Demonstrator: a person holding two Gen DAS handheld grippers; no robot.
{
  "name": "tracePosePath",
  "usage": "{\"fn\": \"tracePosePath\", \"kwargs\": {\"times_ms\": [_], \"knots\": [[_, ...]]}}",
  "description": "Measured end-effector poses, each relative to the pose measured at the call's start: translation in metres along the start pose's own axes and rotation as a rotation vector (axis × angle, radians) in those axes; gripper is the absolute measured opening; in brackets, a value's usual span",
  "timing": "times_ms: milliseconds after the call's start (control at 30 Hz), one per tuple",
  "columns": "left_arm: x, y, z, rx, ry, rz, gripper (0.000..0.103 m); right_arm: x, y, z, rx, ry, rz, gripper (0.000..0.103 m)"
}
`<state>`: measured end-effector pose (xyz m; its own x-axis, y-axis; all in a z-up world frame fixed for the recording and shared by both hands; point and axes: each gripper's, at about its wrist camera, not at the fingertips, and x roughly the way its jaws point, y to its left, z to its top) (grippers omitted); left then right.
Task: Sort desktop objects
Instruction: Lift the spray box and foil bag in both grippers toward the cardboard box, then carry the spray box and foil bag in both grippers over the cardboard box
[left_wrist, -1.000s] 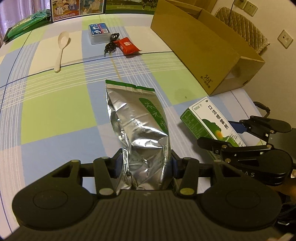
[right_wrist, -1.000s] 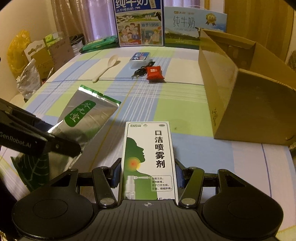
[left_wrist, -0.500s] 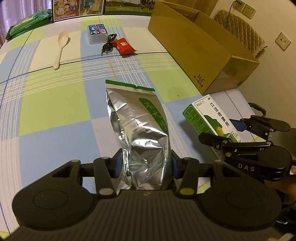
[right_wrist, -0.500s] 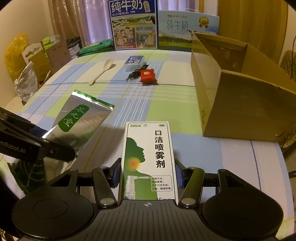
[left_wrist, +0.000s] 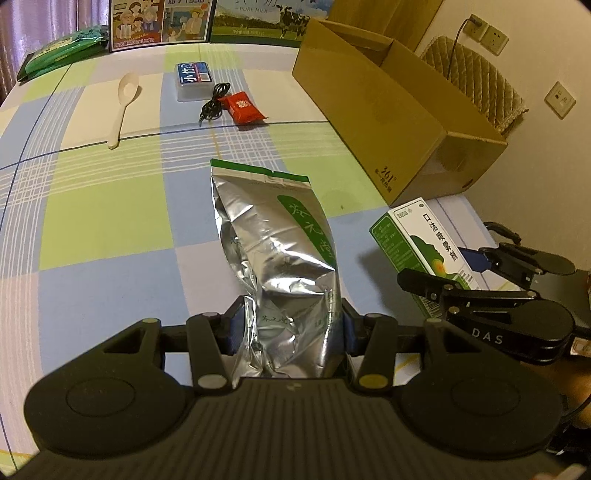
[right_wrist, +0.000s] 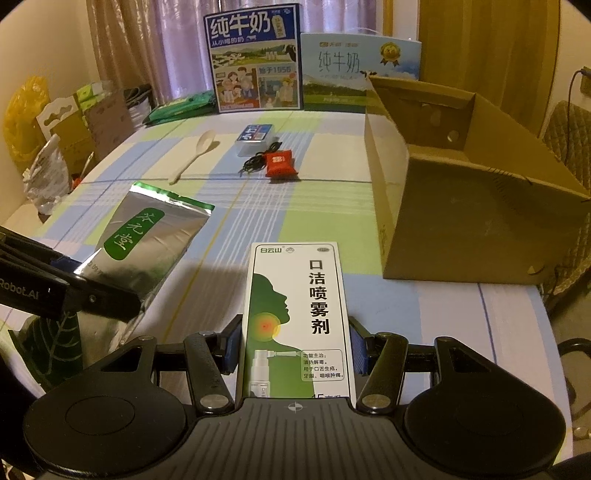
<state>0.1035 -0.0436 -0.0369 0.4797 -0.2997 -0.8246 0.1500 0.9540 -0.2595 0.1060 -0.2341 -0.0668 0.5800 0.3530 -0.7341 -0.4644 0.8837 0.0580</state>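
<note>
Above the checked tablecloth (left_wrist: 92, 221), the left gripper (left_wrist: 291, 325) clamps a crumpled foil tea pouch (left_wrist: 273, 236); the right gripper (right_wrist: 293, 350) clamps the throat-spray box (right_wrist: 295, 306) short of the cardboard box (right_wrist: 461, 206). Slick foil may slip from the pinch.

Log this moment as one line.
left gripper: shut on foil pouch | right gripper: shut on spray box | cardboard box: open
</note>
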Motion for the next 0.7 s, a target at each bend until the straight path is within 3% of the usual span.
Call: {"fn": "tracePosePath", "kwargs": {"times_ms": [700], "knots": [[-0.008,-0.032,0.015,0.011,-0.032,-0.018,0.044,-0.025,-0.019,0.008,0.051,-0.067,-0.021,0.053]]}}
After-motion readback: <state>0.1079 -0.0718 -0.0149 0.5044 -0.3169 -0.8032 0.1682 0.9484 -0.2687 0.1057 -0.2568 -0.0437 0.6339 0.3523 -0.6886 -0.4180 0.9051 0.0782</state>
